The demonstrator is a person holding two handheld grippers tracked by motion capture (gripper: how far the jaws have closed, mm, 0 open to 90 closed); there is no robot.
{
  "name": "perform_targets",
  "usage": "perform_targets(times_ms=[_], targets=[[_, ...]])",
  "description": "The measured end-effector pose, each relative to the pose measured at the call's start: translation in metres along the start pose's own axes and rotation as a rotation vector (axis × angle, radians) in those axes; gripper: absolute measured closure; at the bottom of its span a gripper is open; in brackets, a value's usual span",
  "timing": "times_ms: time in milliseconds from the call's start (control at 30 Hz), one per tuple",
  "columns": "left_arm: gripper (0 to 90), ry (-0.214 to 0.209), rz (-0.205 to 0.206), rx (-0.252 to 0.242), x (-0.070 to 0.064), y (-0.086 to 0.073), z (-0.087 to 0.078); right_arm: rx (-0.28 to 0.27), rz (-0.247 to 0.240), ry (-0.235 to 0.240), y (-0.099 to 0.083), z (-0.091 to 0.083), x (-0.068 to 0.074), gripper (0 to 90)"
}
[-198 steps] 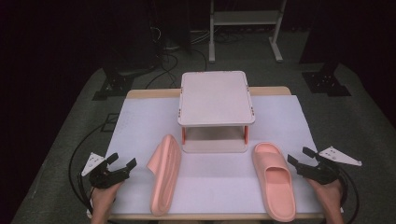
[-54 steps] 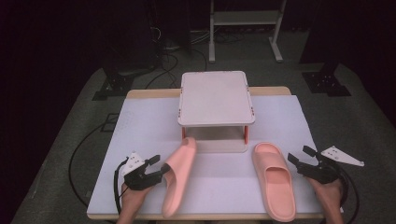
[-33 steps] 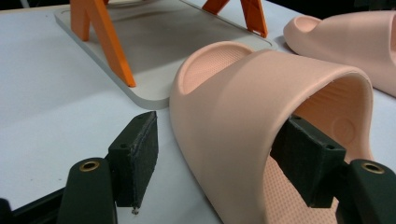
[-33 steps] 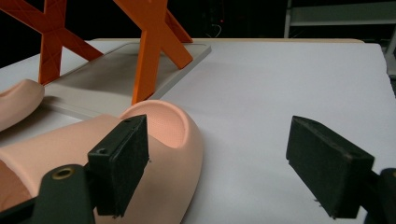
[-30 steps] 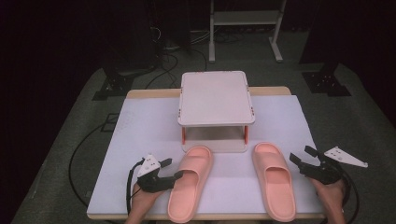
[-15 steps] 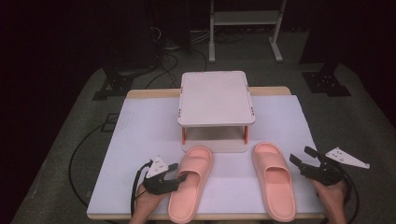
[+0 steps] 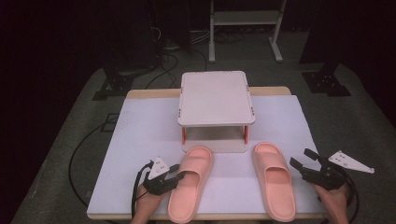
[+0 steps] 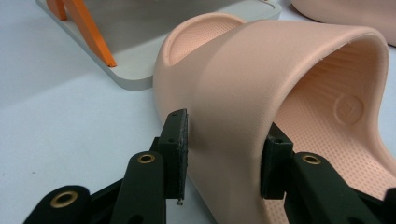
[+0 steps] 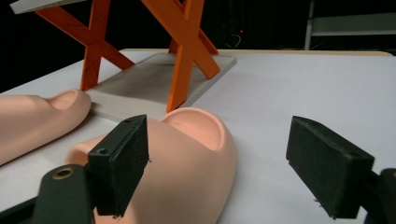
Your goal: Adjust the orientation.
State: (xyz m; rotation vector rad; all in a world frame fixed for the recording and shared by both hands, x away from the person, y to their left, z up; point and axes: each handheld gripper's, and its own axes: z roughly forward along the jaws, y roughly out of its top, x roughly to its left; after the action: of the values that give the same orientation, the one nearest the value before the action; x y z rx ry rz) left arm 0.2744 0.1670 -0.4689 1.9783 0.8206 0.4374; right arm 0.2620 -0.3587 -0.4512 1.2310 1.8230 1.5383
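Note:
Two pink slippers lie sole down in front of a small rack [image 7: 215,97]. At the left slipper [image 7: 189,183], my left gripper [image 7: 173,178] is shut on the outer side of the strap. In the left gripper view, one pad [image 8: 178,140] presses outside the strap of the left slipper [image 8: 299,60] and the other pad [image 8: 275,158] sits inside it, with my left gripper [image 8: 224,149] around that wall. The right slipper [image 7: 274,181] lies flat, and my right gripper [image 7: 301,158] stands open just right of it. Its toe [image 9: 196,154] lies between the spread jaws of my right gripper [image 9: 224,165].
The rack has a pale top, orange crossed legs [image 9: 187,51] and a grey base plate [image 8: 140,60], and stands mid-table on the white cover [image 7: 140,135]. Both slippers' toes nearly touch the base. Cables trail off the table's front corners. Dark floor and stands surround the table.
The left slipper, earlier on its side at the left, was gripped, carried right and laid flat beside the right one. In the last half second nothing visibly moved. The right gripper stayed still.

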Motion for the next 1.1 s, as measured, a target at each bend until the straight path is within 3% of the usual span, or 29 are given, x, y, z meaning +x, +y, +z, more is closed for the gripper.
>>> perform_targets(times_ms=[233, 533, 800, 1100], targets=[[68.1, 0.006, -0.024, -0.018, 0.003, -0.001, -0.003, -0.007, -0.011, 0.023, -0.002, -0.005, 0.008, 20.2], [75.6, 0.026, -0.018, -0.022, 0.006, -0.002, -0.008, -0.001, -0.03, 0.059, -0.006, -0.007, 0.019, 20.2], [77.7, 0.024, -0.023, -0.036, 0.005, -0.002, -0.013, 0.035, -0.073, 0.066, -0.01, -0.003, 0.03, 20.4], [77.7, 0.024, -0.031, -0.062, 0.006, -0.001, -0.019, 0.092, -0.077, 0.048, -0.018, 0.004, 0.03, 23.0]])
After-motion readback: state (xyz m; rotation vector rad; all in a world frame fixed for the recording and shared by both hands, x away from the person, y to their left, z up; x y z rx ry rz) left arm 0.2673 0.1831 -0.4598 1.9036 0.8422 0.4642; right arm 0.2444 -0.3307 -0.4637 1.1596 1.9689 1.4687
